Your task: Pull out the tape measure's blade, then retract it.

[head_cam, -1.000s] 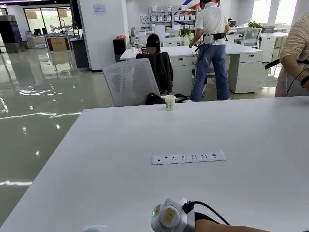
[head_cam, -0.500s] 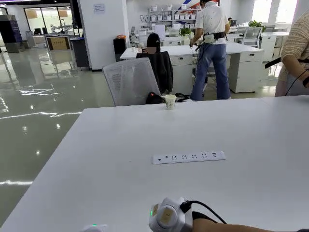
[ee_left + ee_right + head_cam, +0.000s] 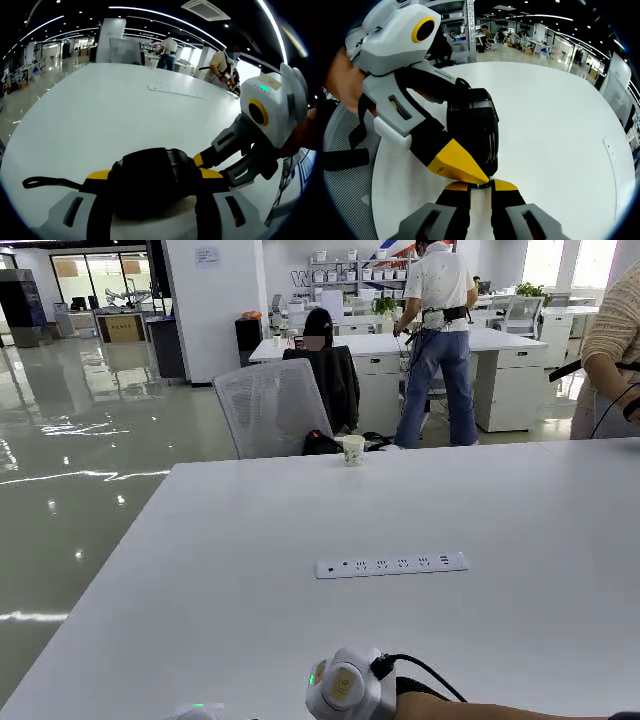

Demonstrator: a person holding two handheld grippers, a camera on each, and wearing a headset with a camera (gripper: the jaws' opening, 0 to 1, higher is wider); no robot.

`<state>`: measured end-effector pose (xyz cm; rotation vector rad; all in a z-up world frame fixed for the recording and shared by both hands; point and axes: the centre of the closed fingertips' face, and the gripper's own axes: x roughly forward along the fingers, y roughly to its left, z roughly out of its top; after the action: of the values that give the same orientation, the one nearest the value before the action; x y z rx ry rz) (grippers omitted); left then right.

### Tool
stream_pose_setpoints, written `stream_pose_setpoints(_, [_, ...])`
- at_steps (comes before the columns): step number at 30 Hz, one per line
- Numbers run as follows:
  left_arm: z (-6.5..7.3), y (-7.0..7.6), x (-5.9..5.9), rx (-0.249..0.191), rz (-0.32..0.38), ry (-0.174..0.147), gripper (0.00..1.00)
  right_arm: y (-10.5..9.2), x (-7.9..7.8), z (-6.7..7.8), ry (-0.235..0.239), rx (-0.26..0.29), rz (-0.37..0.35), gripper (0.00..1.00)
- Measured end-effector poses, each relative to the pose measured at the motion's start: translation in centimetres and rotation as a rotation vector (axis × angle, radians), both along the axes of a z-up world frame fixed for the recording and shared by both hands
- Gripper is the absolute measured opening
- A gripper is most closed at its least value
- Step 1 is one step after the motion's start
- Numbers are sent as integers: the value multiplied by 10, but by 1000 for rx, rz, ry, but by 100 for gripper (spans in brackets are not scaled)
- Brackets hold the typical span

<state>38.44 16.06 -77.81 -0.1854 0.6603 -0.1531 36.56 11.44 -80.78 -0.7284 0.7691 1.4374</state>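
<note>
We see the left tool (image 3: 155,176) clamped around the tape measure (image 3: 472,125) over the surface's (image 3: 560,125) near edge. The right tool (image 3: 481,189), nearly closed, pinches the blade hook (image 3: 483,184). We judge the case rigid and the blade springy, so grip the hook firmly.

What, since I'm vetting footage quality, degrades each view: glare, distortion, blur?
Head view: sharp, but bright glare streaks the glossy floor. Left gripper view: fisheye bows the table; the close tape measure reads dark, with little detail. Right gripper view: same bowing, tape measure shadowed.
</note>
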Motion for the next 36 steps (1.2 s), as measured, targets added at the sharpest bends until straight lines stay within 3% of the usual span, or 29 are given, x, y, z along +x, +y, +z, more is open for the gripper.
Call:
stream_pose_setpoints(6, [1, 0, 1, -9, 9, -1, 63, 0, 1, 0, -20, -5, -4, 13])
stream_pose_setpoints(13, [2, 1, 2, -44, -3, 24, 63, -1, 2, 6, -24, 8, -13, 13])
stream_pose_setpoints(19, [16, 6, 4, -34, -24, -11, 63, -3, -1, 12, -18, 20, -27, 15])
stream_pose_setpoints(23, [21, 10, 6, -38, -50, -16, 69, -6, -1, 16, -15, 29, -45, 16])
stream_pose_setpoints(26, [18, 13, 2, -57, -66, 5, 71, -10, -2, 20, -17, 36, -55, 17])
stream_pose_setpoints(36, [22, 21, -6, -62, -118, 5, 87, -26, -4, 29, -10, 71, -118, 19])
